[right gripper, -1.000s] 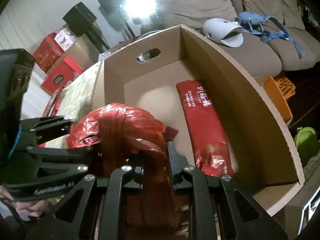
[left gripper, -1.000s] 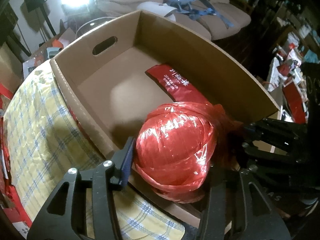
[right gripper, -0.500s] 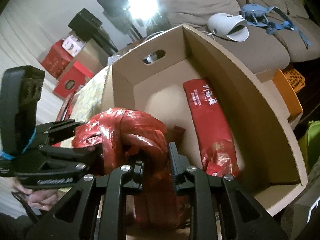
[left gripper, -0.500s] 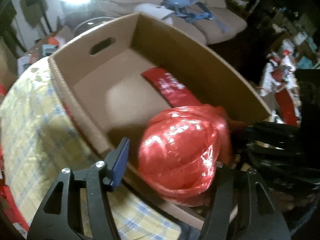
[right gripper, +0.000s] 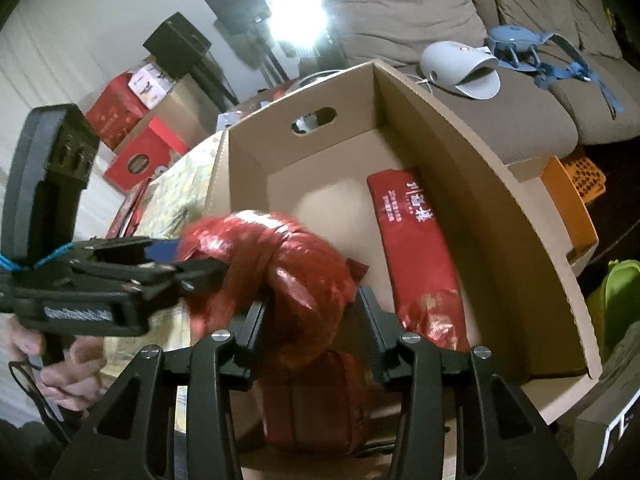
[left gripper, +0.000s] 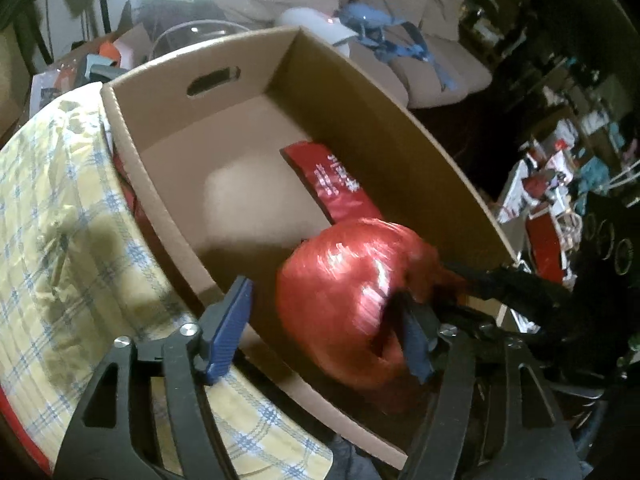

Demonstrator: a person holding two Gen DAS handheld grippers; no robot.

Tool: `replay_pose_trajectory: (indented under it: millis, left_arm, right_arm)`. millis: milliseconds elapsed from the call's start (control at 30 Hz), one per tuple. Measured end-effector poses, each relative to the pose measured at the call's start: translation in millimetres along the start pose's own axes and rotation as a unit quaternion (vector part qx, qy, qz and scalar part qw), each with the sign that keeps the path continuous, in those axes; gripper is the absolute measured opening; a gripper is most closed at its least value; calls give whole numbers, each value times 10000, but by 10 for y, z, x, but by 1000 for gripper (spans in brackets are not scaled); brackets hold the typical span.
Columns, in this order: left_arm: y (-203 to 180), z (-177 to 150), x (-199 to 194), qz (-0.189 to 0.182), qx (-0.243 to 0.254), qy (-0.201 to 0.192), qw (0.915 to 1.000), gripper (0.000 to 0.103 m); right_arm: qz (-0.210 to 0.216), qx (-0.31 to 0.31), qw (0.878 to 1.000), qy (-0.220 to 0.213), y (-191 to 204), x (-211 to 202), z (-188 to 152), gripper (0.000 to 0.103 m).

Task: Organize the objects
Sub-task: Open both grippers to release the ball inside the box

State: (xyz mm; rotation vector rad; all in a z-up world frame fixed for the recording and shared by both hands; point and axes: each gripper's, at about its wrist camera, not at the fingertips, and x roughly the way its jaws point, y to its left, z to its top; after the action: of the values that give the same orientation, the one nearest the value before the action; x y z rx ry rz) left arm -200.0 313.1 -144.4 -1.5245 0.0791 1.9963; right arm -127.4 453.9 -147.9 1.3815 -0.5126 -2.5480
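Both claws just spreading, left gripper [left gripper: 320, 328] and right gripper [right gripper: 312, 308] loose around crinkly red plastic-wrapped bundle [right gripper: 280, 264] over brown cardboard box [right gripper: 480, 184]; likely light, soft, slippery, best pinched at knotted top.

A counter covered by a yellow cloth with blue checks [left gripper: 60, 216] is seen at the left of both views. A brown cardboard box [left gripper: 156, 184], open at the top and cut with an oval handle hole in its far wall, is set on this cloth at the counter's right part. Red flat items [left gripper: 138, 216] are wedged between the cloth and the box's left wall.
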Motion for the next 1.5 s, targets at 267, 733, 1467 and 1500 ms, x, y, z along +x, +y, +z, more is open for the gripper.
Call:
replay_pose_trajectory:
  millis: [267,733,1467,1500]
  left_arm:
    - [-119,-28,30,-69,210,26,9998,75]
    - [-98,-36,14,23,209,0,9998,75]
    - [-477,-110,210,920,809,-270,9921,75]
    - [-503,-120,232,946,877,-247,9913,75]
  right_arm:
    - [27,1,9997,238,14,116,-29,40]
    - [-148,292,9991,275,-119,112,-46,24]
    - [-523,608,9968,-24,-309,-3,17,17]
    - [-554,629,9965,-34,-324,-12,17,17]
